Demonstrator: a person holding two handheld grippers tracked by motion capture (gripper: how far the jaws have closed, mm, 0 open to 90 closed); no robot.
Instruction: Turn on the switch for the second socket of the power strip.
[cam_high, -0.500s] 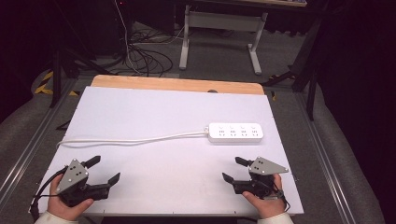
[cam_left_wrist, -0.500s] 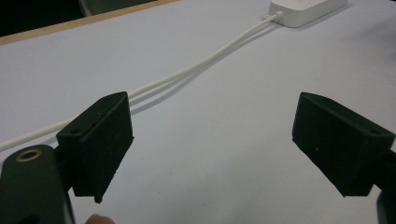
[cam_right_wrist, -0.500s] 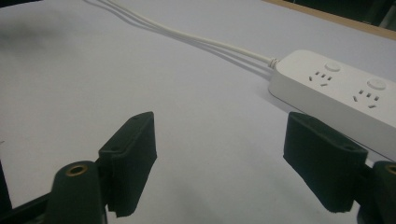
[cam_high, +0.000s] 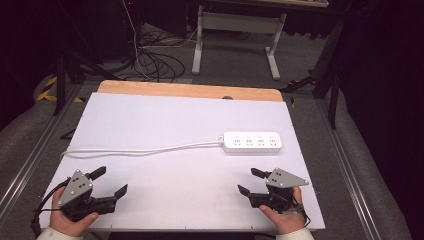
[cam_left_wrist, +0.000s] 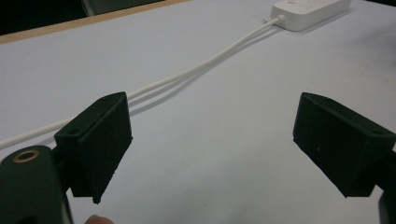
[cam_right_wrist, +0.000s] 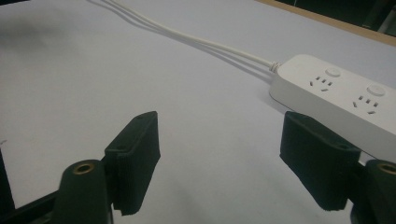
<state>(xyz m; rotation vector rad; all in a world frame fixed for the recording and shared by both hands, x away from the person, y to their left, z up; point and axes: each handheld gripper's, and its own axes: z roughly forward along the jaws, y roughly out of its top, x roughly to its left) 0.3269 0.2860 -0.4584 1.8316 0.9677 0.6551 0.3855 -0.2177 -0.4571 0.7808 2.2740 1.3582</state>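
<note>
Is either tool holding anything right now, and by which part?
Nothing is held. The left tool and the right tool both stand open over bare table, apart from the white power strip.

- A white-topped counter with a bare light wooden strip along its far edge.
- A grey metal desk frame stands on the floor beyond.
- Tangled black cables lie beside it.
</note>
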